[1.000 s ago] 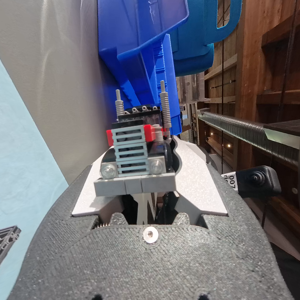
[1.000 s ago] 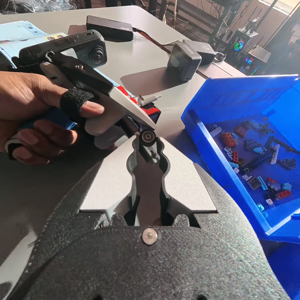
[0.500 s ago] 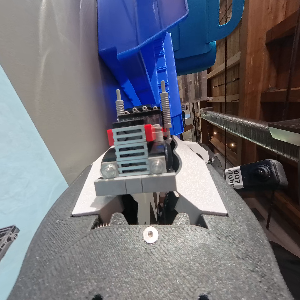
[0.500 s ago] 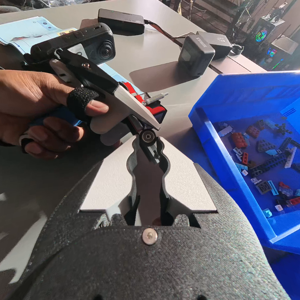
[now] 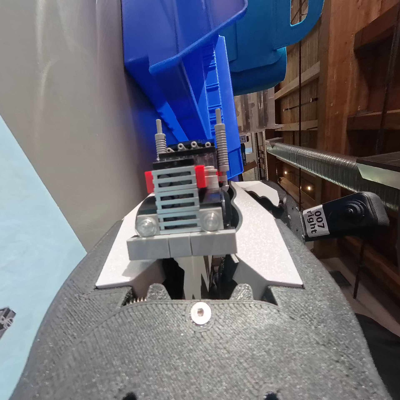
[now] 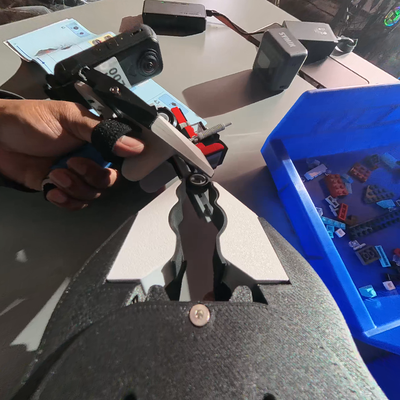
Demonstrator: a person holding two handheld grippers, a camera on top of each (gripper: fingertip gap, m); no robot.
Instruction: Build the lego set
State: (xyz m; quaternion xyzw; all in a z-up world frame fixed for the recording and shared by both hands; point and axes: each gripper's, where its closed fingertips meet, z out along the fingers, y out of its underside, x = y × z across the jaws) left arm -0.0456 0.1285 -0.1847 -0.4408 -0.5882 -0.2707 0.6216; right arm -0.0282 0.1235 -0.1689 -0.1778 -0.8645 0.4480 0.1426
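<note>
My left gripper (image 5: 190, 190) is shut on a lego truck (image 5: 177, 194) with a grey grille, red and black body and two grey exhaust stacks. In the right wrist view a hand (image 6: 43, 140) holds that gripper (image 6: 194, 164) with the truck (image 6: 207, 147) tilted on its side above the table. My right gripper (image 6: 197, 184) is shut on a black wheel with a dark grey axle piece (image 6: 198, 180). The wheel touches the truck's underside. The right gripper's fingers (image 5: 266, 192) show just right of the truck in the left wrist view.
A blue bin (image 6: 292, 194) with several loose bricks (image 6: 357, 205) stands at the right; it also shows in the left wrist view (image 5: 173, 54). A light blue instruction booklet (image 6: 54, 39) lies behind the left gripper. Black boxes (image 6: 279, 58) and an adapter (image 6: 173, 13) sit at the back. The grippers are tip to tip, or close to it.
The two grippers have come closer together; the right gripper's fingers now show beside the truck in the left wrist view. The wheel stays pressed against the truck's underside.
</note>
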